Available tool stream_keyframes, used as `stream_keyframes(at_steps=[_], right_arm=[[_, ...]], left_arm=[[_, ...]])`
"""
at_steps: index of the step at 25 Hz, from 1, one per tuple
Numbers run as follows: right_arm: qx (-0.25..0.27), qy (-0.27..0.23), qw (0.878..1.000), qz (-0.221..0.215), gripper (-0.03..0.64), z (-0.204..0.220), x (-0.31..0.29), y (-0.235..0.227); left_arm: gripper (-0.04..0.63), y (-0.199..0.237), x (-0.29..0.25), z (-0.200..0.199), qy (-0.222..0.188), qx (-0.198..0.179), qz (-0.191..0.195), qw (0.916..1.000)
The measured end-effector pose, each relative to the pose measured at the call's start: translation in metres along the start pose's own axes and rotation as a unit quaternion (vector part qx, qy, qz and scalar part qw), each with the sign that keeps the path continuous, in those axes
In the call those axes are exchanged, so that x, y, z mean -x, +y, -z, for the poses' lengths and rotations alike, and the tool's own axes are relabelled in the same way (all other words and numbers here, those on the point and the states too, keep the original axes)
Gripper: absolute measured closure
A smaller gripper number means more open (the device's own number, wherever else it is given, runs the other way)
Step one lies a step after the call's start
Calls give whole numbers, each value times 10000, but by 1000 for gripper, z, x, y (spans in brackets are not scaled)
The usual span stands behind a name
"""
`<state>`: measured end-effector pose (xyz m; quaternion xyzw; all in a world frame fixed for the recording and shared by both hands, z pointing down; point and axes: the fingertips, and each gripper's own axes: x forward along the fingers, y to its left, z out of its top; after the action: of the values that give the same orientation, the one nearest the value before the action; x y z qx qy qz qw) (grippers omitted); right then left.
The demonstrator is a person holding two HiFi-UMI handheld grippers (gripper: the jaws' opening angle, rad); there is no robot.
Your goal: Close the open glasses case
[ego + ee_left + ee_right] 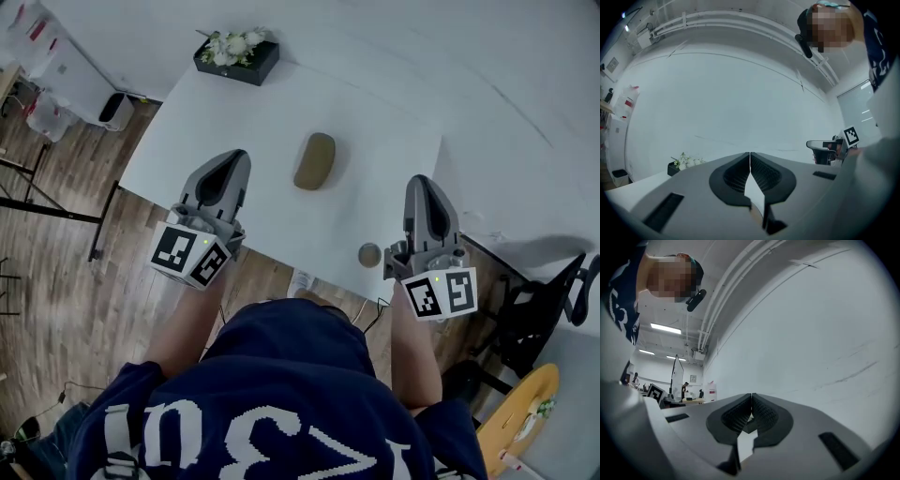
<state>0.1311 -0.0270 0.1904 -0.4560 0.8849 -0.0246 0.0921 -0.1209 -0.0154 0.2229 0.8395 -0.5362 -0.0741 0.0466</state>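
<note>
The glasses case (314,160) is an olive-brown oval lying on the white table (225,112), and its lid looks down. My left gripper (235,161) hovers over the table's near left part, left of the case and apart from it. Its jaws meet with nothing between them (750,155). My right gripper (421,184) is at the table's near right corner, right of the case, also shut and empty (751,396). Both point away from me, roughly level. Neither gripper view shows the case.
A dark box of white flowers (236,54) stands at the table's far edge. A small round brown object (369,254) lies by the near edge beside my right gripper. Beyond the table is a white wall (740,93). A black chair (544,309) stands at the right.
</note>
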Motion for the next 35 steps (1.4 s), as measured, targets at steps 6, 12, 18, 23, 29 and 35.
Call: stream_keyframes(at_steps=[6, 12, 18, 23, 29, 35], right_arm=[[-90, 7, 9996, -250, 592, 0, -37, -36], [-229, 224, 9990, -297, 592, 21, -57, -43], [-321, 400, 9987, 35, 592, 39, -71, -48], [-403, 810, 9956, 263, 592, 77, -79, -46], [-121, 1482, 9886, 257, 592, 132, -89, -22], [-503, 2187, 9742, 247, 591, 198, -90, -9]], left_arm=[[578, 8, -43, 4, -12, -7, -198, 9998], [578, 19, -67, 28, 304, 63, -117, 9994], [578, 30, -96, 51, 616, 108, 327, 9975], [578, 35, -121, 82, 966, 128, 857, 9915], [578, 30, -136, 134, 1570, 298, 1628, 9736], [578, 27, -152, 177, 2037, 241, 2070, 9566]])
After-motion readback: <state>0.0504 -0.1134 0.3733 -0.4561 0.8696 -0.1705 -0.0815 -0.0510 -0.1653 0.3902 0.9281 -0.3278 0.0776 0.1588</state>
